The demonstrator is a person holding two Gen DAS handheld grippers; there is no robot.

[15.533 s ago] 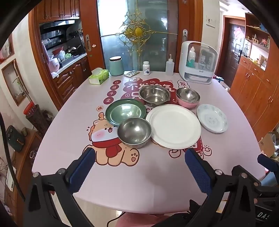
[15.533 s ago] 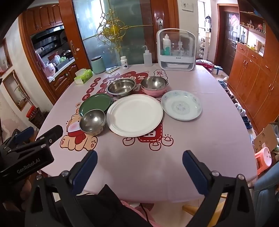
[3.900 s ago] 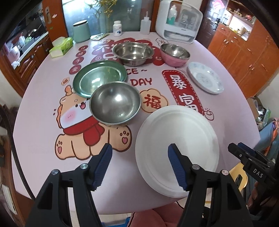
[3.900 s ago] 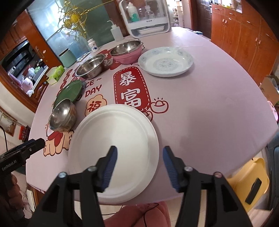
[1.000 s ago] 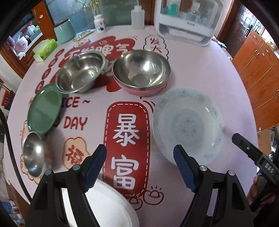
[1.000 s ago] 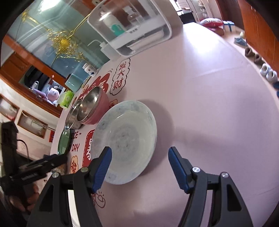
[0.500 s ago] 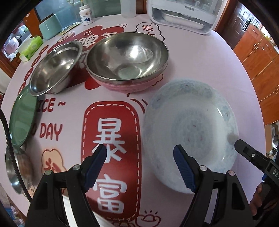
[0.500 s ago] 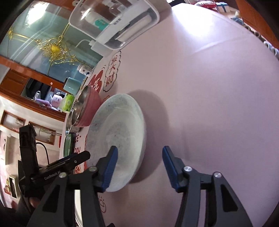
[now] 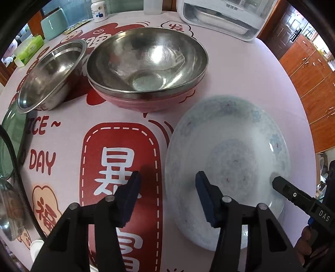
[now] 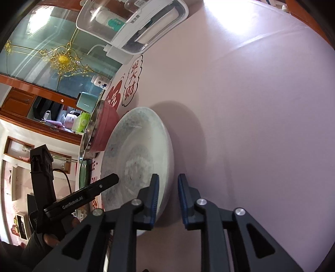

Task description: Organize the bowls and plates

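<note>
Here the blue-patterned white plate [image 9: 228, 167] lies flat on the pink tablecloth [image 9: 240, 69], just right of the red panel with white characters [image 9: 121, 180]. The left gripper [image 9: 167, 196] straddles the plate's left rim: its right finger [image 9: 206, 198] is over the plate's inside, its left finger [image 9: 129, 196] over the red panel, and the jaws are closing with a clear gap to the rim on both sides. The right gripper [image 10: 167, 200] straddles the opposite rim, jaws narrow and closing, one pad over the plate, the other over the cloth; whether the pads already press the rim I cannot tell. Just behind the plate sits a steel bowl nested in a pink bowl [image 9: 146, 100], a second steel bowl [image 9: 50, 73] beside them on the left. A white dish steriliser [image 9: 222, 14] stands at the table's far edge.
</note>
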